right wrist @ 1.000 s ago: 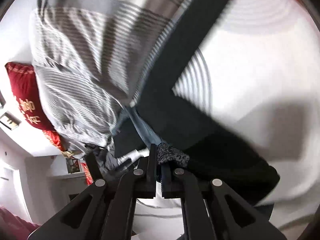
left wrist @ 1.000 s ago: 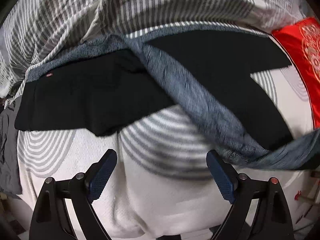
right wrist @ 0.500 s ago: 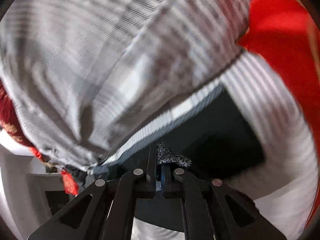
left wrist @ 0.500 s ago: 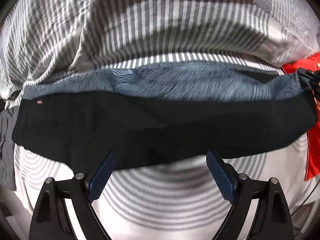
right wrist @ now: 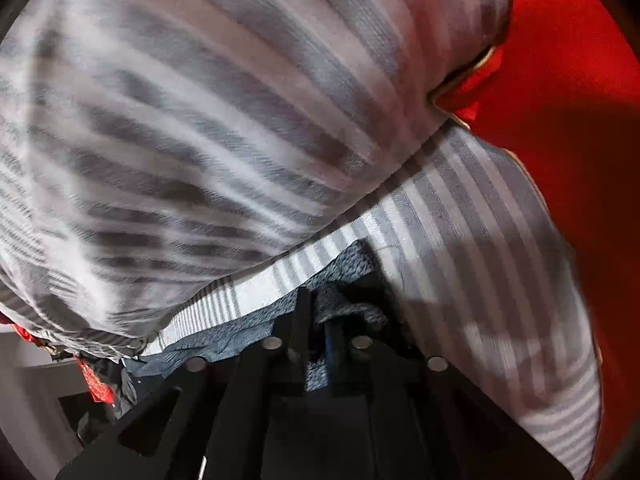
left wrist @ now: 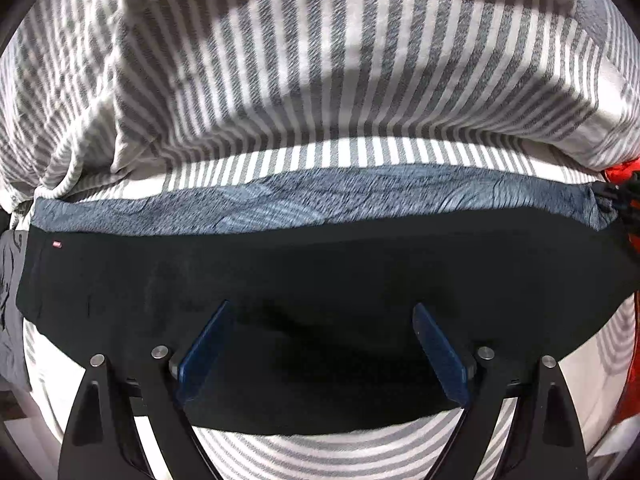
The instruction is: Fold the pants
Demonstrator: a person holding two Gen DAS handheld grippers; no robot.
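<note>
The black pants [left wrist: 320, 264] lie in a long band across the bed, with their grey-blue inner lining [left wrist: 304, 204] showing along the far edge and a small red tag at the left end. My left gripper [left wrist: 322, 352] is open and empty, low over the near edge of the pants. My right gripper [right wrist: 318, 320] is shut on the grey-blue edge of the pants [right wrist: 348, 276], at the right end of the band next to the striped duvet.
A bunched grey-and-white striped duvet [left wrist: 320, 72] lies just behind the pants. A red pillow [right wrist: 580, 100] sits at the right. The sheet with grey rings [left wrist: 320, 456] shows below the pants. Dark grey cloth [left wrist: 8, 280] lies at the far left.
The right gripper carried its pants leg across to the far side, so the pants now lie folded in one straight band. The left gripper moved forward, down over the pants.
</note>
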